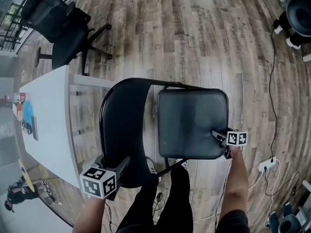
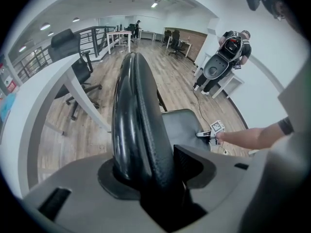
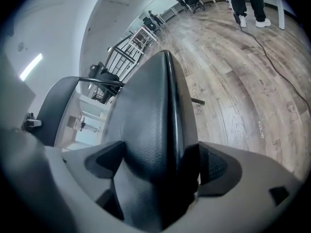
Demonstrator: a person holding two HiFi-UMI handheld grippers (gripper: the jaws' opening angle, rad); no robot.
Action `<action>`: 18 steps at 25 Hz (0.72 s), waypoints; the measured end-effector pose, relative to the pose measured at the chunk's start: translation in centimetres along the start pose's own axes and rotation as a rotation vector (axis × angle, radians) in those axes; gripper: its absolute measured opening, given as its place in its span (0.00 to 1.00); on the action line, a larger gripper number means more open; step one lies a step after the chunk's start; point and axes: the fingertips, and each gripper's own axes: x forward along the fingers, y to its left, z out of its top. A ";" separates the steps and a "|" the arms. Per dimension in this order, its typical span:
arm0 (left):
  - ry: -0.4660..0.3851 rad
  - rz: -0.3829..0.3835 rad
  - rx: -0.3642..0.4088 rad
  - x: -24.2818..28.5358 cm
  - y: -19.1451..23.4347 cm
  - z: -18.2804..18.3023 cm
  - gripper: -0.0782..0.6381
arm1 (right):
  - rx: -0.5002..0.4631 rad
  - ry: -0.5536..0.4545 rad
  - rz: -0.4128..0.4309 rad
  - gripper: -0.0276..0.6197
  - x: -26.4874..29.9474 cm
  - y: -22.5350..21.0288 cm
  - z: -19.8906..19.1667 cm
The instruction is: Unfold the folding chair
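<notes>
Your left gripper (image 1: 120, 168) is clamped on the edge of the curved black backrest (image 2: 138, 110). In the head view its jaw tips hide behind that backrest. Your right gripper (image 1: 218, 137) has its jaws apart around a corner of the square black padded seat (image 3: 155, 125), and a dark gap shows beside one pad. You cannot see the chair's legs from above, because the seat covers them. Only one thin black bar (image 1: 172, 166) pokes out by your dark trouser legs (image 1: 165, 203). The small things on the far end of the long white table (image 1: 48, 125) are too blurry to name. A black office chair on wheels (image 1: 58, 18) is cut off at the top corner. The floor is brown wood planks (image 1: 194, 42), with a white power strip (image 1: 266, 165) and a thin cable lying on it. The room is big and bright, with more desks far back, and a person (image 2: 228, 52) stands by the white wall. The black folding chair (image 1: 194, 125) stands on the floor right in front of you, beside the table. Its seat lies flat and its backrest stands up.
</notes>
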 end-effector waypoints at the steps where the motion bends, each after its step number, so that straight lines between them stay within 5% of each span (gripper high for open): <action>1: -0.008 -0.016 0.000 0.0 -0.1 0.0 0.41 | -0.002 0.005 0.007 0.74 -0.1 0.1 -0.1; 6: -0.193 -0.151 -0.065 -1.4 -0.8 1.6 0.41 | -0.044 -0.159 -0.119 0.73 -6.0 -1.4 2.8; 8: -0.319 -0.128 -0.077 -3.3 -0.4 1.2 0.41 | -0.100 -0.299 -0.139 0.73 -10.5 0.4 4.5; 11: -0.450 -0.037 -0.046 -6.5 0.4 -0.3 0.41 | -0.221 -0.455 -0.126 0.73 -15.2 7.5 4.7; 18: -0.642 -0.030 -0.034 -14.4 -0.4 -4.5 0.38 | -0.459 -0.602 -0.104 0.72 -19.3 29.6 -1.4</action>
